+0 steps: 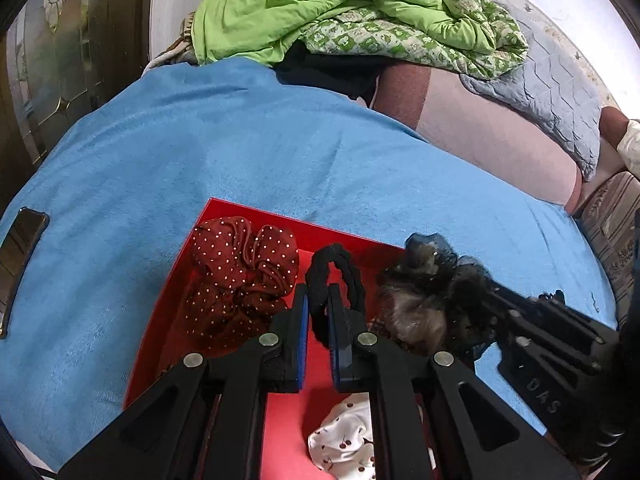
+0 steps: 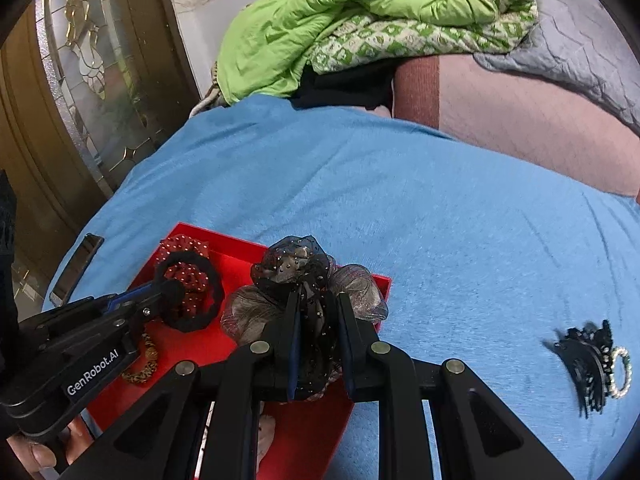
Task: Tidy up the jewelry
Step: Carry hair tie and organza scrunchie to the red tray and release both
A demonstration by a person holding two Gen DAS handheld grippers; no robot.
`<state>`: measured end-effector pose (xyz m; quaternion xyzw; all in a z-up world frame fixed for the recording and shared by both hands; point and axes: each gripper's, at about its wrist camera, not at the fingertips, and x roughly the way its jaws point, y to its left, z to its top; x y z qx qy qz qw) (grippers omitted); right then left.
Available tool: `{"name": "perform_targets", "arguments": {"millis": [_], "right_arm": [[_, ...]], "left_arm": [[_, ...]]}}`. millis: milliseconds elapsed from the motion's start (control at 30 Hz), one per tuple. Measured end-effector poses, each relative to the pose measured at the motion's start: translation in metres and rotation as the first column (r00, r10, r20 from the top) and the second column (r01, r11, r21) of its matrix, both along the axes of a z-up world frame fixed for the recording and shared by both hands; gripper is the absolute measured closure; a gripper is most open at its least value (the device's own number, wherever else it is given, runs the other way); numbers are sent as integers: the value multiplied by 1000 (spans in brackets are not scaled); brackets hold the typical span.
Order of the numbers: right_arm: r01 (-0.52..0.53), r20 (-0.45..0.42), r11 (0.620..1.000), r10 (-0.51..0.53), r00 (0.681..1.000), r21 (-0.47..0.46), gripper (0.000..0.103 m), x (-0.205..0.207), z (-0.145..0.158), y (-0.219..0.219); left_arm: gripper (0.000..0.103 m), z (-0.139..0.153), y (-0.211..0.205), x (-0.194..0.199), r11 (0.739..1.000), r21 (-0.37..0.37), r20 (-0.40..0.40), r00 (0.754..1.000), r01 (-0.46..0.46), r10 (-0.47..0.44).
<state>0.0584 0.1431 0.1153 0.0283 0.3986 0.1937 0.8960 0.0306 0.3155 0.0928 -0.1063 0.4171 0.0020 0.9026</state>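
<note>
Blue bedspread (image 2: 440, 220) | left tool (image 1: 318, 300) grips black hair-tie (image 1: 340, 268) | right tool (image 2: 318, 308) grips sheer scrunchie (image 2: 296, 268)

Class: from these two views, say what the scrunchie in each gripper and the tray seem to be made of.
Black scrunchie in left gripper: likely knitted elastic, matte, ribbed. Sheer scrunchie in right gripper: probably black mesh, see-through, dotted. Red tray: possibly card, smooth, sharp-edged.

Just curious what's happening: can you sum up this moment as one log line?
left gripper: shut on black hair tie | right gripper: shut on black mesh scrunchie | both over red box | hair clip: outside on blue cloth
</note>
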Motion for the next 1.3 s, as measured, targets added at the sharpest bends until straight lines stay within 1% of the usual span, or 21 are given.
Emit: {"name": "perform_targets", "arguments": {"millis": [267,333,400,467,533,600,667,767,900,1100,1133,1167,1300], "right_arm": [[-6,-22,1000,6,1000,-9,84,8,-16,7],[-7,-24,1000,7,1000,-9,82,9,-17,8],[-8,-28,1000,8,1000,-8,82,9,-19,7],[-8,-27,1000,8,1000,-8,81,9,-20,7],[-9,-25,1000,9,1000,-7,79,9,-19,7],[-9,-21,1000,9,1000,-1,74,9,-18,6],[-8,-16,1000,8,1000,3,64,9,-16,6],[-8,-10,1000,8,1000,9,55,7,-12,4],[-7,3,1000,7,1000,18,54,3,-3,2],[1,45,999,-3,999,42,54,-6,19,-8],[4,51,999,-6,999,43,53,-7,22,-10],[6,54,999,-8,999,42,50,-9,23,-12],[-5,39,1000,4,999,25,50,-11,19,-13]], "left_arm": [[94,-3,-1,4,1000,7,-3,1000,-7,7],[91,-3,-1,4,1000,6,-2,1000,-7,7],[75,-1,-1,3,1000,-1,6,1000,-9,9],[66,2,0,0,1000,-15,20,1000,-8,8],[65,6,0,-3,999,-31,32,999,-4,5],[65,12,0,-6,999,-39,41,999,-5,7],[65,17,1,-10,999,-40,51,999,-9,11],[63,27,0,-18,999,-30,69,997,-18,20],[57,40,0,-29,999,-9,94,995,-40,41],[54,52,3,-47,997,4,117,991,-71,70],[54,53,3,-49,997,6,116,990,-78,77],[54,53,4,-51,997,5,114,990,-82,81],[54,51,8,-56,996,-8,106,990,-92,92]]}}
